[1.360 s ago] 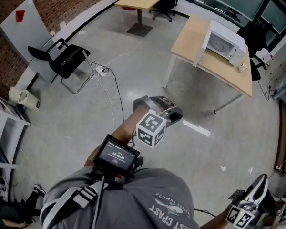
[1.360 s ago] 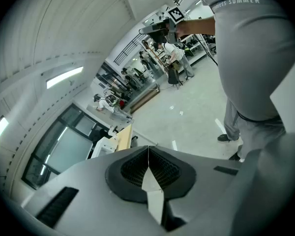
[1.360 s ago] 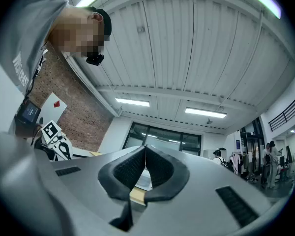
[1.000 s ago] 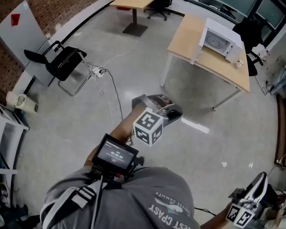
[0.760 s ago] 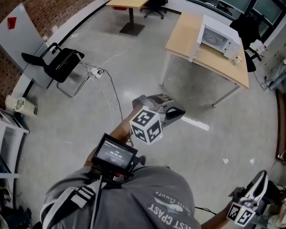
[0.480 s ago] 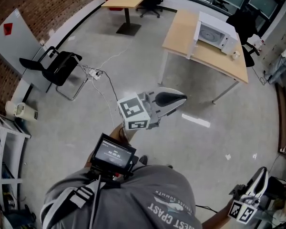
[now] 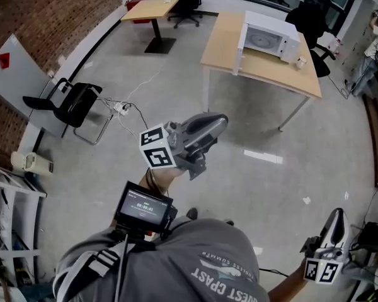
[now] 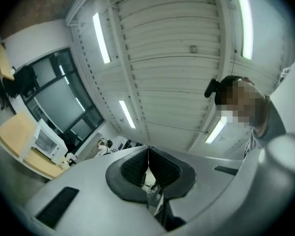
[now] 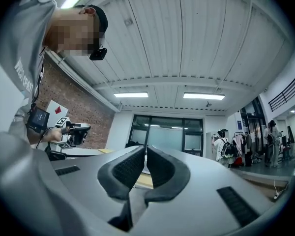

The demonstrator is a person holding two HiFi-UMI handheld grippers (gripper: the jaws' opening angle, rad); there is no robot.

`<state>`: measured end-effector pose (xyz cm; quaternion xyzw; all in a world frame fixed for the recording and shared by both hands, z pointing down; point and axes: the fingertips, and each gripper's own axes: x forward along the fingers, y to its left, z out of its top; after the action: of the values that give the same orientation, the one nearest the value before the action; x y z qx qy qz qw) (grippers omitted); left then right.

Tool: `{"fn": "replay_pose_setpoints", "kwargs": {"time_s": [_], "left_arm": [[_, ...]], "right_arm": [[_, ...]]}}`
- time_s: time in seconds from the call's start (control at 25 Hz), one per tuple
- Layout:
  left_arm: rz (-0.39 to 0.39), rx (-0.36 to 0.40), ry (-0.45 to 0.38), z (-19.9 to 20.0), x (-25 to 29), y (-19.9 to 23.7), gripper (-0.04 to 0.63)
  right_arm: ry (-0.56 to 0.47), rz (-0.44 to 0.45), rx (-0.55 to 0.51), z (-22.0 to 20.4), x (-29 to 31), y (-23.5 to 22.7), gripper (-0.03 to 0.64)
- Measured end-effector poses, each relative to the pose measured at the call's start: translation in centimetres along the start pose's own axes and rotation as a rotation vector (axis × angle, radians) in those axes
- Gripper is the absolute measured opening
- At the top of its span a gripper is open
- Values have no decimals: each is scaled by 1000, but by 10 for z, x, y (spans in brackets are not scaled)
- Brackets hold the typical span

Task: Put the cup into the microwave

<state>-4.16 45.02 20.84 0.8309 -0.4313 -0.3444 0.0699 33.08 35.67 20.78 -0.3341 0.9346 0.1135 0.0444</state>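
The white microwave (image 7: 264,38) stands on a light wooden table (image 7: 227,49) far across the room, its door shut. A small white cup (image 7: 300,61) sits on the table just right of it. My left gripper (image 7: 222,119) is held up at mid-frame, far from the table, shut with nothing in it. Along its own jaws (image 8: 148,150) I see ceiling, with the microwave (image 8: 46,141) low at the left. My right gripper (image 7: 336,214) hangs low at the bottom right, shut and empty. Its pads (image 9: 132,168) meet at the tip in its own view.
A black chair (image 7: 72,99) and a floor cable (image 7: 132,109) lie to the left by the brick wall. A grey board (image 7: 16,65) leans there. A small table (image 7: 145,8) stands at the back, office chairs (image 7: 312,24) behind the big table. Polished concrete floor lies between me and the table.
My left gripper has risen and rolled, so its marker cube now sits at its left side. The right gripper has sunk a little. The table and microwave have shifted left in the head view.
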Motion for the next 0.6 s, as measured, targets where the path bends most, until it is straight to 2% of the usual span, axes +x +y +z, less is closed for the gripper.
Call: {"fn": "replay_pose_setpoints", "kwargs": {"time_s": [0.12, 0.24, 0.32, 0.44, 0.6], "left_arm": [[-23, -74, -60, -8, 23, -2, 21], [-48, -114, -65, -24, 37, 8, 21], [-55, -97, -49, -33, 50, 16, 21], [-12, -58, -29, -63, 82, 8, 21], [34, -52, 3, -108, 121, -2, 21]], "right_arm": [[26, -1, 26, -15, -5, -29, 23], [40, -13, 57, -42, -2, -49, 23], [24, -21, 67, -51, 6, -66, 23], [-4, -8, 84, -45, 0, -116, 23], [-6, -28, 67, -38, -22, -180, 23]]}}
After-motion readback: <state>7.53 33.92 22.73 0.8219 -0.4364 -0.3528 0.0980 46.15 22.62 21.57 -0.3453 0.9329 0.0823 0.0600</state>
